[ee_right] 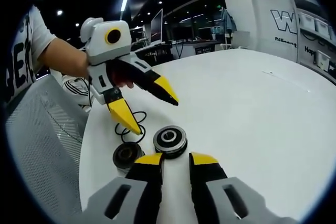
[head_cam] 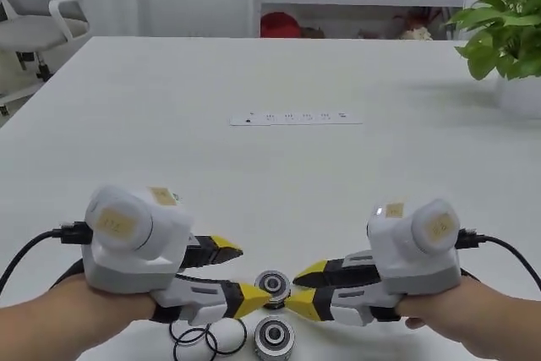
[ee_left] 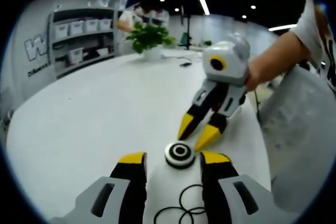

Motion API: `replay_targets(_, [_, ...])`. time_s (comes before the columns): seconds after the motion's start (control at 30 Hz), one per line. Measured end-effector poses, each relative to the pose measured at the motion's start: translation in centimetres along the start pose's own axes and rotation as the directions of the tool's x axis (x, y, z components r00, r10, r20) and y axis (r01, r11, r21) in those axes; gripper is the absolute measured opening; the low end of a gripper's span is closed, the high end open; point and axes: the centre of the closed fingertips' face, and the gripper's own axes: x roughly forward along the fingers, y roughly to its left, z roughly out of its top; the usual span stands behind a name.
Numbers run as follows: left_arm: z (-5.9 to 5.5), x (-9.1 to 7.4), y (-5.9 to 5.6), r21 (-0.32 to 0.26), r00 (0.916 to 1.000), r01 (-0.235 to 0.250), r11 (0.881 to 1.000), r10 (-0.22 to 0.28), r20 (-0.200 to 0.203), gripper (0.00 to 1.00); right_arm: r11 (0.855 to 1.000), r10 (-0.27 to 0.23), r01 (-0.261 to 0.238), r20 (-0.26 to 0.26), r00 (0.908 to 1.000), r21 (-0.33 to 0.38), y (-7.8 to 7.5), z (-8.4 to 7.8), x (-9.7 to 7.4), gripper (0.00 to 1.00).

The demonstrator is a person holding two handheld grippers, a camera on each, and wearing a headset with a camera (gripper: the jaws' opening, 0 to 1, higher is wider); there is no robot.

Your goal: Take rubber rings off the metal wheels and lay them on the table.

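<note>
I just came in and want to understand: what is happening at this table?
A person holds a gripper in each hand over a white table. The left gripper and the right gripper both have open jaws and point at one wheel from opposite sides; neither grips it. A second wheel sits nearer the person. A few rings already lie loose on the table beside it.
</note>
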Motion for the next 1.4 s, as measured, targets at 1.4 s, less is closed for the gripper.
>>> replay_targets(1.4, [-0.4,2.1,-1.0,0.066,0.9995,0.022,0.998,-0.020,-0.023,0.14,0.999,0.011,-0.012,0.024,0.9997,0.032,0.4,-0.1,0.2,0.11])
